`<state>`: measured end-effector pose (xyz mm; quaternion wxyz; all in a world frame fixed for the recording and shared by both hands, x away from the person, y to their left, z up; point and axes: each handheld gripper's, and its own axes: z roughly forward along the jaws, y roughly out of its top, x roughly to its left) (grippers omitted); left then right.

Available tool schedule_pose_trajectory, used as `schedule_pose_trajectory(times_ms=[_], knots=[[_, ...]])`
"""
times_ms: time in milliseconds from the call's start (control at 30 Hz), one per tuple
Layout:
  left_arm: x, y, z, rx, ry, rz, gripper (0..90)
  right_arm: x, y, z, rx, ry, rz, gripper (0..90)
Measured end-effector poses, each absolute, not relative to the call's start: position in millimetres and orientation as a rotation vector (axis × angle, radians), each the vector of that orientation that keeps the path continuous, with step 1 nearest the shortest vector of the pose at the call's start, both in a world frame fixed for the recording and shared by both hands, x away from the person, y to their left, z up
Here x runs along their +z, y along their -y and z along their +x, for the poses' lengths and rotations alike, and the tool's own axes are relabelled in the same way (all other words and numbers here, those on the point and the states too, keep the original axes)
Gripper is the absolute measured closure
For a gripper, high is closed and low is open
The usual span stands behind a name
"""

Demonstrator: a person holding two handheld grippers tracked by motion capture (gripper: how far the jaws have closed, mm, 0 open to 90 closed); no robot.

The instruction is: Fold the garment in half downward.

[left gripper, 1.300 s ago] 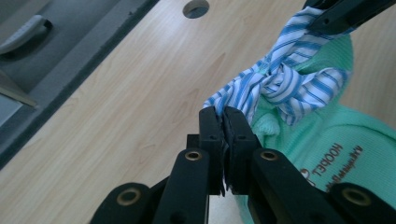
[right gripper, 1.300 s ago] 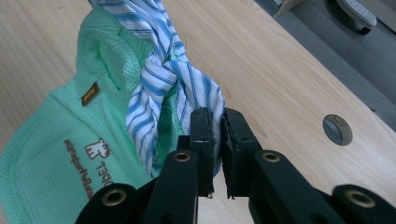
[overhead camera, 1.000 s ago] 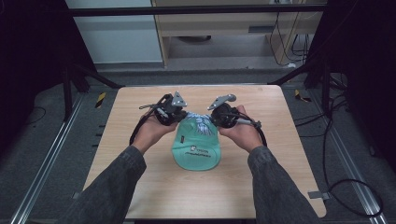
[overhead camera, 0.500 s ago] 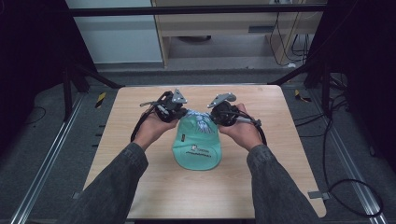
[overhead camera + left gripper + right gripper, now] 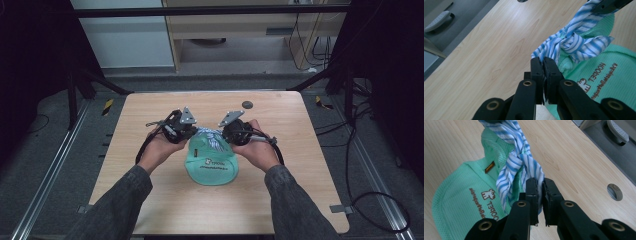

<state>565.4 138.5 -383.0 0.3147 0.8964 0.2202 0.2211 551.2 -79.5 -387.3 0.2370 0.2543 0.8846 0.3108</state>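
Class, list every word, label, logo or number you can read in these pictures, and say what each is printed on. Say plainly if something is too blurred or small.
"HOOKET" (best reading, shown mirrored, beside a small animal logo): on the mint-green waffle-knit pouch.
Smaller brown line beneath it, on the same pouch: too small and blurred to read.
Small brown sewn tag near the pouch's top: lettering too small to read.
Blue-and-white striped cloth tie: no text.

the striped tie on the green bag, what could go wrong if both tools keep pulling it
1. The left tool and right tool each pinch just an end of the striped tie, so an end could slip out under tension.
2. The knot looks twisted tight; pulling outward may cinch it harder rather than loosen it.
3. Nothing holds down the green bag, so it may lift or slide on the table.
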Motion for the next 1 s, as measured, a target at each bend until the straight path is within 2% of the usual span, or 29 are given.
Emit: schedule_pose_trajectory(times_ms=[1000], knots=[[-410.6, -151.3, 523.0, 0.472, -0.544, 2.334, 87.4, -414.0, 82.7, 506.0, 0.902, -2.468, 0.644, 83.5]])
